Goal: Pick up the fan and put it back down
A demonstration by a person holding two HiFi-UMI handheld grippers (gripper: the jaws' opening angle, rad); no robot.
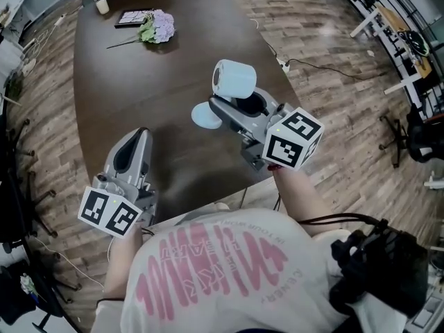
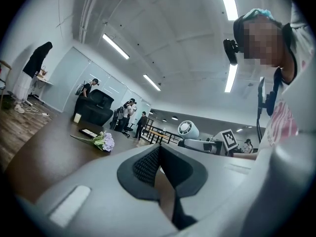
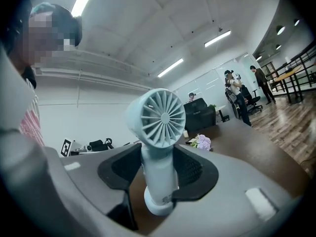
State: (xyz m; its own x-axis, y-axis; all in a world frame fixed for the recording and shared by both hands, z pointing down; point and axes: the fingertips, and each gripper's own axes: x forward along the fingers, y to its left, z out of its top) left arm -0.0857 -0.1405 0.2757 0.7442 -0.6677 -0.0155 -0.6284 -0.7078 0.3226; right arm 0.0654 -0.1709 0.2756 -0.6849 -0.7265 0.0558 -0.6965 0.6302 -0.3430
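We hold the pale blue fan (image 3: 159, 122) in our right gripper (image 1: 229, 108). Its two fingers squeeze the fan's thin stem from both sides. The round head sits above them and the round foot below. The fan stands upright over the near part of the brown table (image 1: 139, 82). We cannot tell if its foot touches the table. Our left gripper (image 1: 137, 139) is well apart from the fan. Its fingers are pressed together with nothing in them. Purple flowers (image 1: 158, 28) lie at the far end.
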